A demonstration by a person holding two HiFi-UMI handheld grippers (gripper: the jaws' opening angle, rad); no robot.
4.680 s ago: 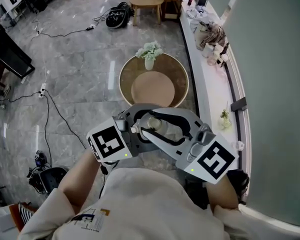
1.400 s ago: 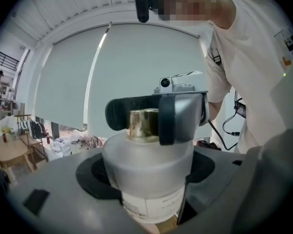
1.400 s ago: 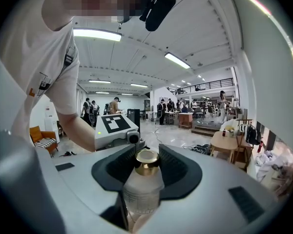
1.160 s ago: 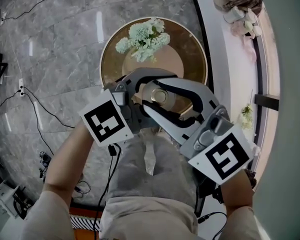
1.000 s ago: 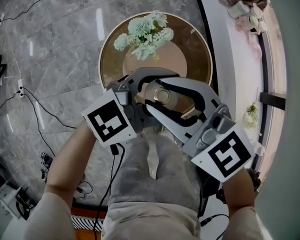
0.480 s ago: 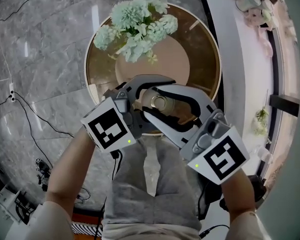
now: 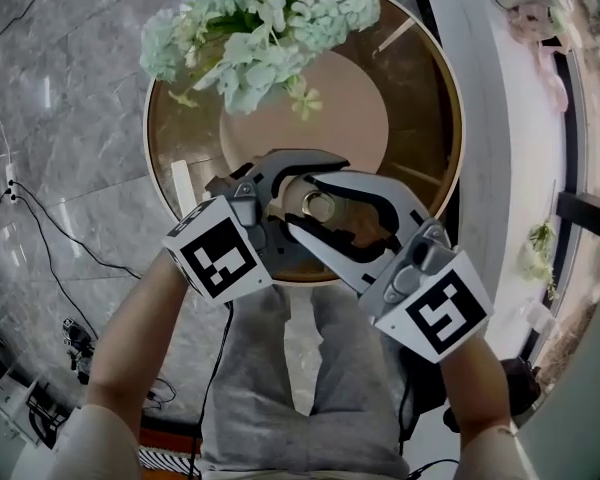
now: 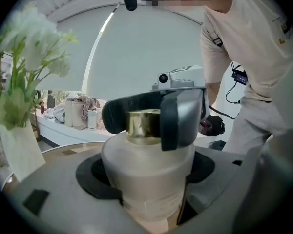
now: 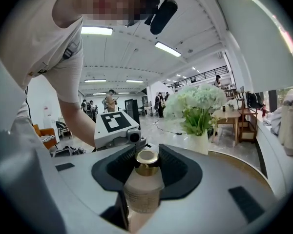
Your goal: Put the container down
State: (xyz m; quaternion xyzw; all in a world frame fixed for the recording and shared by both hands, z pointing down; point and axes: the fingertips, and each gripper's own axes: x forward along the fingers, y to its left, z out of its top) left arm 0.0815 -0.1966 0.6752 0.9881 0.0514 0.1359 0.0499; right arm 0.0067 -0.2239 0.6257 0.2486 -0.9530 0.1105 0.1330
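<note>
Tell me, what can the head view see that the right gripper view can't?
Only the head view shows the person's grey trousers and the right gripper's marker cube. Only the right gripper view shows ceiling lights, people standing far off and an orange chair. Both show the gold-capped container, the flowers, the round table and the left gripper's marker cube.

Cream container (image 8: 146, 179), gold cap (image 8: 141, 126)
</note>
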